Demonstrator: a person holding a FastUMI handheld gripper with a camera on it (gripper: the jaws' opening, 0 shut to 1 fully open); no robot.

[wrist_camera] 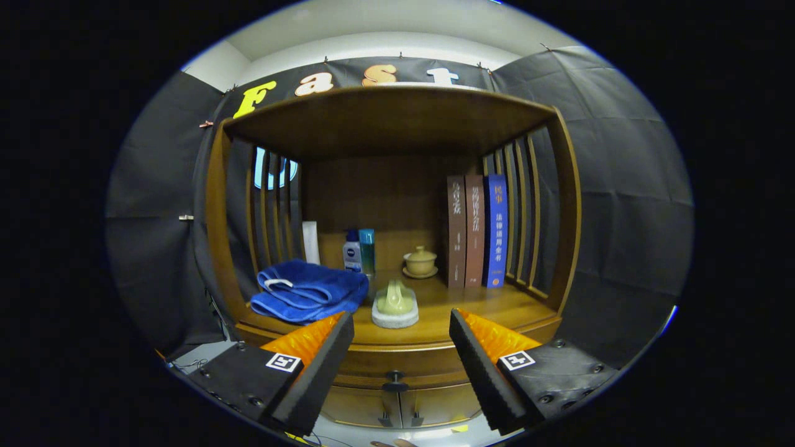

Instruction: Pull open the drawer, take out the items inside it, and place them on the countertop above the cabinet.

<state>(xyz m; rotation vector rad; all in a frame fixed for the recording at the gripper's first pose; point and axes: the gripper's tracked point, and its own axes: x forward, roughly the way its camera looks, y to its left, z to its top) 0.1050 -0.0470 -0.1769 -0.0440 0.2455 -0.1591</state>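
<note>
Gripper (400,366) spread, holding nothing, facing cabinet front. Drawer (397,363) shut, knob (394,376) between fingers, just beyond. Blue towel (310,292), green brush (395,304), lidded cup (420,262) on table (490,307) above. Fits either drawer unopened or emptied and closed; contents hidden.

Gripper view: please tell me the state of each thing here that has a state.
gripper: open, holding nothing
drawer: closed, knob between the fingers, untouched
blue towel: folded, on the countertop
lidded cup: lid on
books: upright
</note>
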